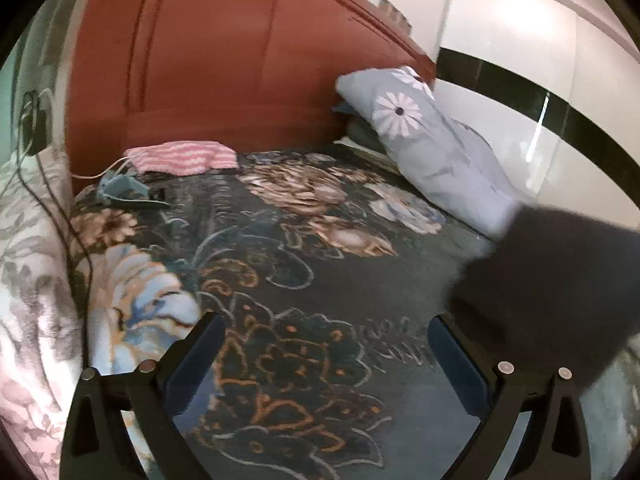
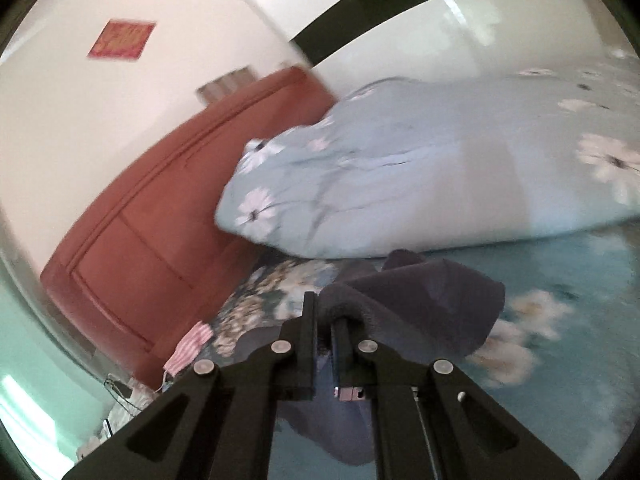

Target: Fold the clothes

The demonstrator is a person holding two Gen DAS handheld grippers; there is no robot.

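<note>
Right gripper (image 2: 326,320) pinching dark garment (image 2: 420,300) above floral bedspread (image 1: 320,260), left gripper (image 1: 324,340) wide apart, holding nothing

Dark grey garment (image 2: 420,292), floral bedspread (image 1: 304,280), pink-striped cloth (image 1: 184,156).

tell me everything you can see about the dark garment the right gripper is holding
The dark garment is a navy, soft, fleecy-looking cloth. A rolled edge of it is pinched in the shut right gripper, and the rest droops in loose folds toward the floral bedspread, in front of the pale blue pillow. In the left wrist view it shows as a blurred dark mass.
</note>
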